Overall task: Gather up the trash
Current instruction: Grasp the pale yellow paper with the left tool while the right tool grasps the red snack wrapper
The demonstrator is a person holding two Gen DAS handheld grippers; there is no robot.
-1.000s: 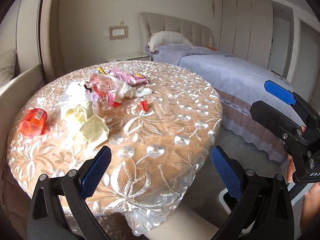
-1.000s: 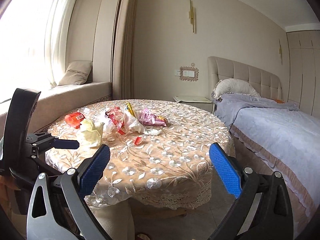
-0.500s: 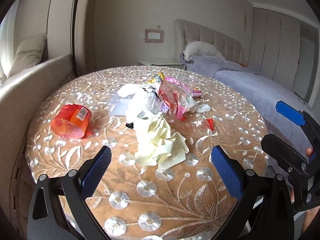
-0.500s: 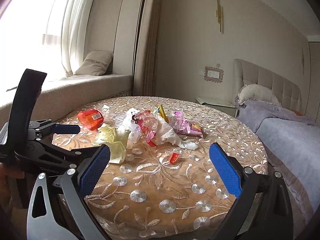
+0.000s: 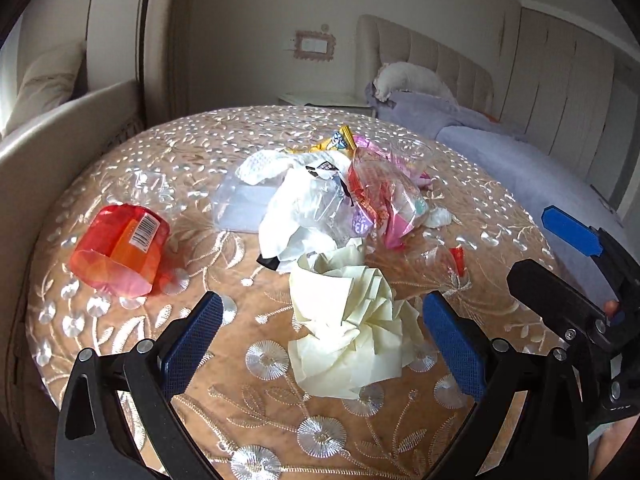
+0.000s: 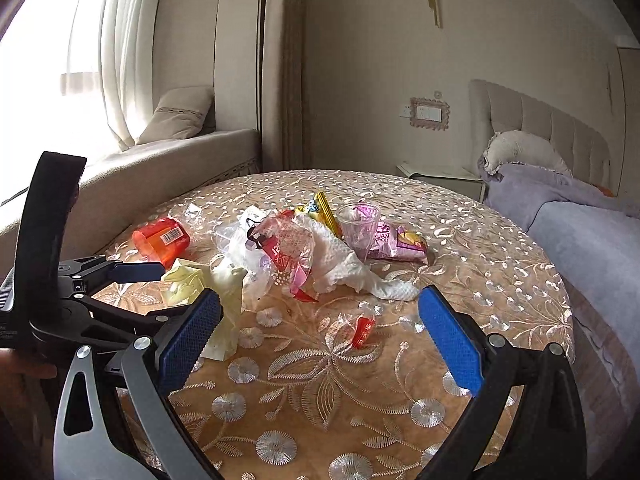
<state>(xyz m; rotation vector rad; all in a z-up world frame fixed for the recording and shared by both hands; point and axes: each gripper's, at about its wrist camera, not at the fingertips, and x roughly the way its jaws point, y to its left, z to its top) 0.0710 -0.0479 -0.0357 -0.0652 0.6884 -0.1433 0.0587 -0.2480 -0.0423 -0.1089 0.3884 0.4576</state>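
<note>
Trash lies on a round table with an embroidered cloth [image 5: 280, 420]. A crumpled pale yellow paper [image 5: 352, 328] sits right between the jaws of my open, empty left gripper [image 5: 320, 344]. A red plastic cup [image 5: 120, 250] lies on its side to the left. Behind are clear and red wrappers [image 5: 372, 196], a white tissue [image 6: 344, 264], a clear cup [image 6: 358, 224] and a pink snack packet [image 6: 396, 242]. A small red scrap [image 6: 363, 330] lies ahead of my open, empty right gripper [image 6: 320, 336]. The left gripper also shows in the right wrist view [image 6: 120, 280].
A bed with a lilac cover [image 6: 592, 232] stands to the right of the table. A window seat with a cushion [image 6: 176, 120] runs along the left. A nightstand [image 6: 440, 174] stands behind the table.
Both grippers have moved forward over the table, closer to the trash. The yellow paper now lies between the left gripper's jaws. Both stayed open.
</note>
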